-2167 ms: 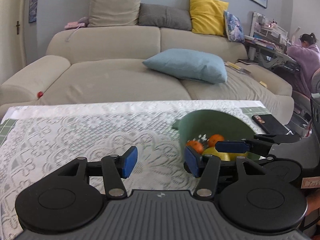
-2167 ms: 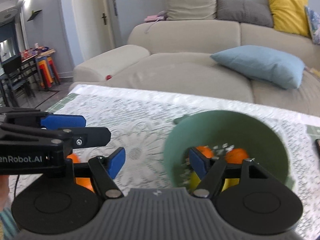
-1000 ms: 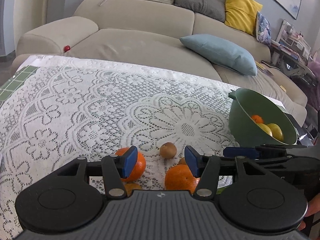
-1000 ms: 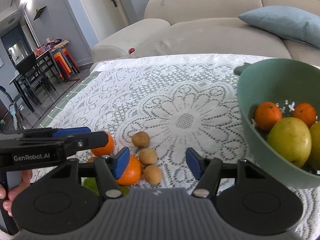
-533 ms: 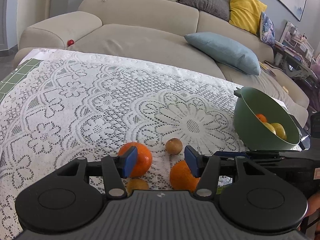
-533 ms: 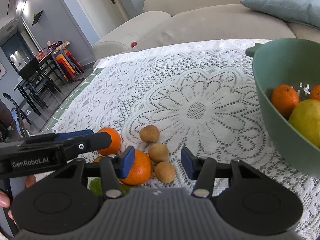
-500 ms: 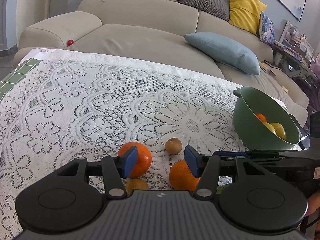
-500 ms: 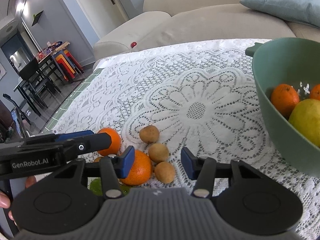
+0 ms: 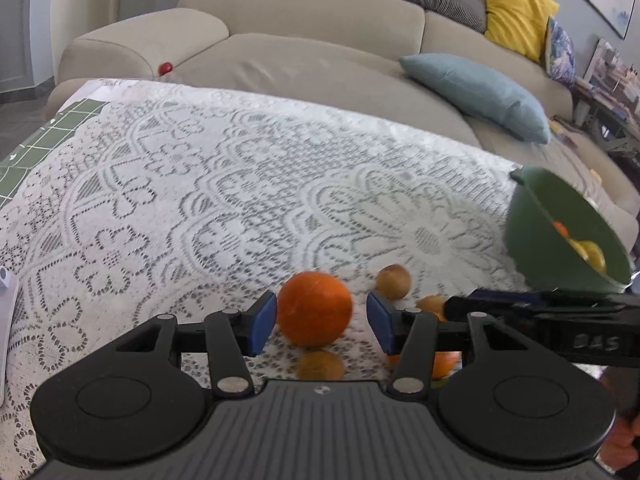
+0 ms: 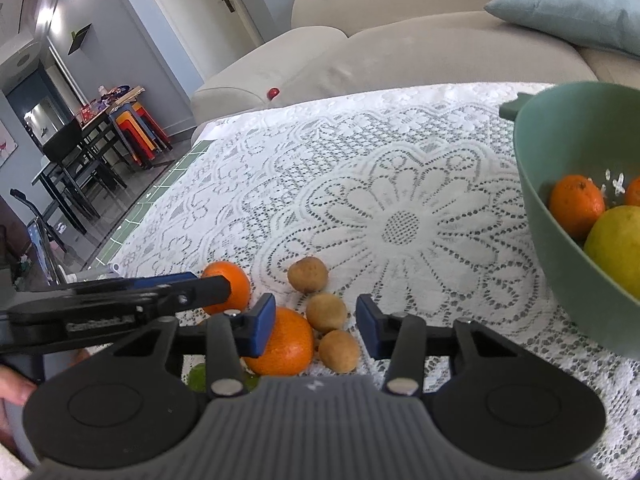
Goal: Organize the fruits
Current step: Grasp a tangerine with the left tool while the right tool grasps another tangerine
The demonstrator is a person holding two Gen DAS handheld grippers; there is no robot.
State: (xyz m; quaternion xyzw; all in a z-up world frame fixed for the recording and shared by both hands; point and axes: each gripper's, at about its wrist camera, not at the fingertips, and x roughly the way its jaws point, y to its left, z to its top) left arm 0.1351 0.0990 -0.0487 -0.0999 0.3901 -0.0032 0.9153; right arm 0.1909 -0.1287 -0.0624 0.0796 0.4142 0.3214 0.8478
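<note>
A cluster of fruit lies on the lace tablecloth (image 9: 200, 184). In the left wrist view an orange (image 9: 315, 308) sits between the pads of my open left gripper (image 9: 321, 322), apart from both. A small brown fruit (image 9: 393, 281) lies to its right. In the right wrist view my open right gripper (image 10: 316, 326) hovers over two small brown fruits (image 10: 327, 312) and beside a second orange (image 10: 282, 342). A third brown fruit (image 10: 308, 274) and the first orange (image 10: 228, 286) lie behind. The green bowl (image 10: 532, 184) holds oranges and a yellow-green fruit (image 10: 618, 242).
A green fruit (image 10: 197, 376) peeks out under the right gripper's body. A beige sofa (image 9: 304, 56) with a blue cushion (image 9: 476, 94) runs behind the table. The left gripper's arm (image 10: 112, 304) crosses the left of the right wrist view. A dining set (image 10: 76, 148) stands far left.
My left gripper has shifted left and closer, so the orange now sits between its pads. My right gripper has lowered slightly toward the small brown fruits.
</note>
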